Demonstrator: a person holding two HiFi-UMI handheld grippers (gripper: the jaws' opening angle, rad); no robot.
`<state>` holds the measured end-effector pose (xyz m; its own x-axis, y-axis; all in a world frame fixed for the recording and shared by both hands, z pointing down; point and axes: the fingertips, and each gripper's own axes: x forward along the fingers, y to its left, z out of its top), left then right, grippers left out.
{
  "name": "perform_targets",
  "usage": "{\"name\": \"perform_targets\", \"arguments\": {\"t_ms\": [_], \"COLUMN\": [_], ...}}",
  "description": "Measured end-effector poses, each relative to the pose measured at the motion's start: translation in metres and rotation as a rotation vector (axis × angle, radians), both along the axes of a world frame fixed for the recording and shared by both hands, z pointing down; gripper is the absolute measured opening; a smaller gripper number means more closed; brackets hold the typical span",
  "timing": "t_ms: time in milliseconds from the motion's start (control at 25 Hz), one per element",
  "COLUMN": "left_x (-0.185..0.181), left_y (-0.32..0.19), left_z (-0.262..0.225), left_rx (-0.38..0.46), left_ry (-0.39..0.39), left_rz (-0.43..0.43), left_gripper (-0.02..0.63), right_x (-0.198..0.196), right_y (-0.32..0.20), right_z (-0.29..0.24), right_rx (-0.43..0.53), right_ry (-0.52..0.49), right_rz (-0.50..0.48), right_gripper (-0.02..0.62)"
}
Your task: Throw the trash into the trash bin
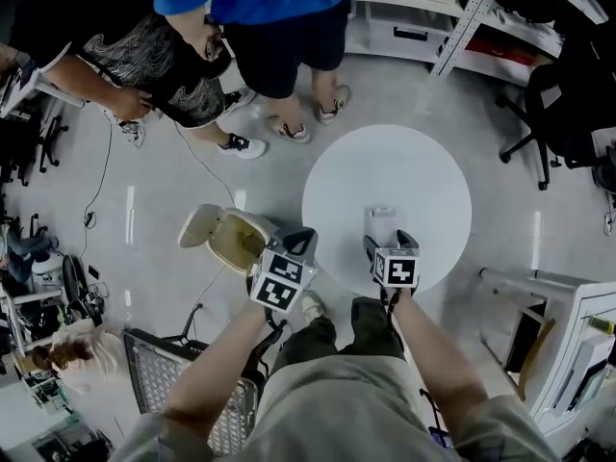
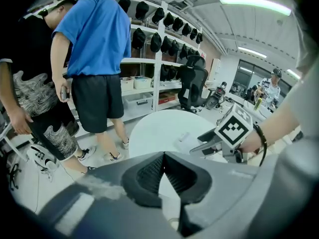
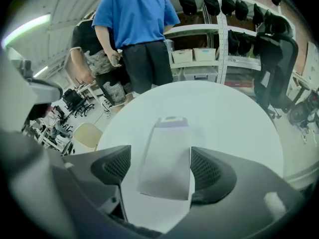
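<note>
Head view: two people (image 1: 277, 41) stand beyond table (image 1: 385, 166), bin (image 1: 254, 225) beside it.

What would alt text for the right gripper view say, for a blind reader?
The right gripper, jaws wide open, frames a flat white packet lying on a round white table. Beyond stand two people and shelves.

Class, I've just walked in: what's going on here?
A person works a hand-held gripper in each hand at a round white table. The right hand-held gripper is open, jaws either side of a flat white packet lying there, not yet gripped. The left hand-held gripper is shut, empty. The trash bin stands open on the floor beside the table.
</note>
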<state>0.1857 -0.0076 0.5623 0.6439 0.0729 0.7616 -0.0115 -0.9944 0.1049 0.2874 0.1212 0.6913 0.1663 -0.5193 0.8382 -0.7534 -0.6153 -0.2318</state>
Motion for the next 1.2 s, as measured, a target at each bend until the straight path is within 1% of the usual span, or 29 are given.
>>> {"name": "perform_targets", "arguments": {"t_ms": [120,160,240,360,520,680,760,880,1000,1200], "left_x": [-0.007,-0.009,-0.013,-0.018,-0.026,-0.035,-0.044,-0.066,-0.099,-0.161], "left_y": [-0.001,-0.002,-0.003,-0.006,-0.010,-0.023,-0.038,-0.071,-0.107,-0.152], "left_z": [0.010,0.013,0.018,0.020,0.013,-0.005,-0.017,-0.033,-0.043,-0.048], "left_rx": [-0.011,-0.014,-0.020,-0.026,-0.016,0.011,0.027,0.058,0.083,0.107], "left_ry": [-0.024,-0.030,-0.039,-0.044,-0.036,0.011,0.033,0.050,0.056,0.063], "left_rz": [-0.009,-0.012,-0.022,-0.044,-0.071,-0.091,-0.118,-0.197,-0.319,-0.488], "left_gripper": [0.003,0.003,0.003,0.003,0.003,0.003,0.002,0.002,0.003,0.003], "right_x": [-0.002,0.000,0.004,0.007,0.008,0.002,-0.003,-0.014,-0.035,-0.081], "right_y": [0.001,0.001,0.002,0.000,-0.013,-0.037,-0.056,-0.095,-0.139,-0.208], "right_z": [0.012,0.014,0.016,0.014,-0.007,-0.039,-0.059,-0.092,-0.117,-0.133], "right_rx": [-0.037,-0.047,-0.062,-0.069,0.003,0.088,0.136,0.206,0.255,0.315], "right_ry": [-0.008,-0.003,0.010,0.018,0.006,0.007,0.012,0.026,0.027,0.035], "right_rz": [-0.016,-0.017,-0.022,-0.028,-0.042,-0.077,-0.100,-0.165,-0.271,-0.452], "right_gripper": [0.378,0.367,0.324,0.313,0.308,0.307,0.307,0.307,0.307,0.307]}}
